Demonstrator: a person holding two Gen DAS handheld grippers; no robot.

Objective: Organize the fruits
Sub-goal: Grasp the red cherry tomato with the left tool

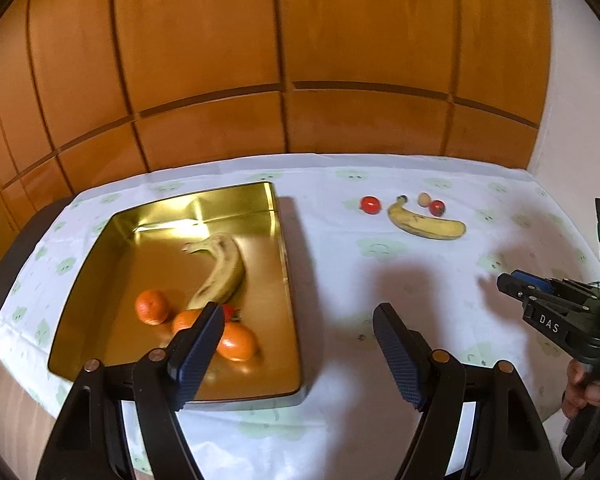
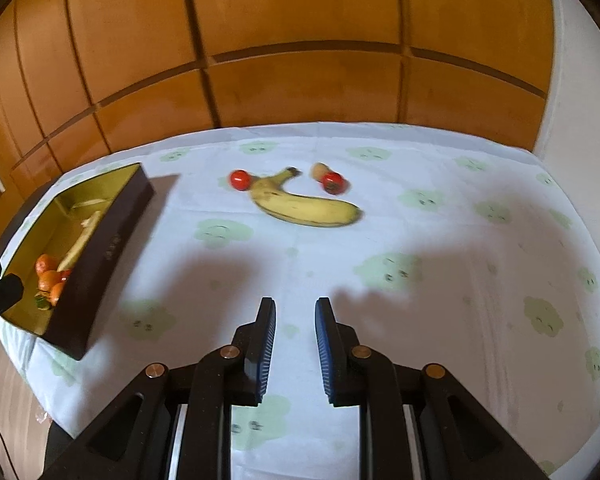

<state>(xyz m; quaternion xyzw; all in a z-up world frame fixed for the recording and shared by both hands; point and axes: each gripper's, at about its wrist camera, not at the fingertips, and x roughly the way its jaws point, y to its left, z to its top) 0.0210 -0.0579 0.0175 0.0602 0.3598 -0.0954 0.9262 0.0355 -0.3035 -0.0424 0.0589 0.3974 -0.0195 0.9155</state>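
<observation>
A gold tin tray (image 1: 284, 240) holds a spotted banana (image 1: 224, 270), three oranges (image 1: 152, 306) and a small red fruit (image 1: 229, 312). My left gripper (image 1: 300, 312) hovers open over the tray's near right corner with nothing between its fingers. On the cloth to the right lie a second banana (image 2: 308, 208), a red tomato (image 2: 239, 180), another red fruit (image 2: 333, 183) and a small beige fruit (image 2: 319, 170). My right gripper (image 2: 296, 304) is shut and empty above the bare cloth, well short of that banana. The right gripper (image 1: 512, 280) also shows in the left wrist view.
The table wears a white cloth (image 2: 420, 280) printed with green clouds. Wooden panelling (image 1: 300, 60) rises behind it and a pale wall (image 1: 572, 120) stands at the right. The tray's dark outer side (image 2: 100, 248) faces the right gripper. A hand (image 1: 584, 388) holds the right gripper's handle.
</observation>
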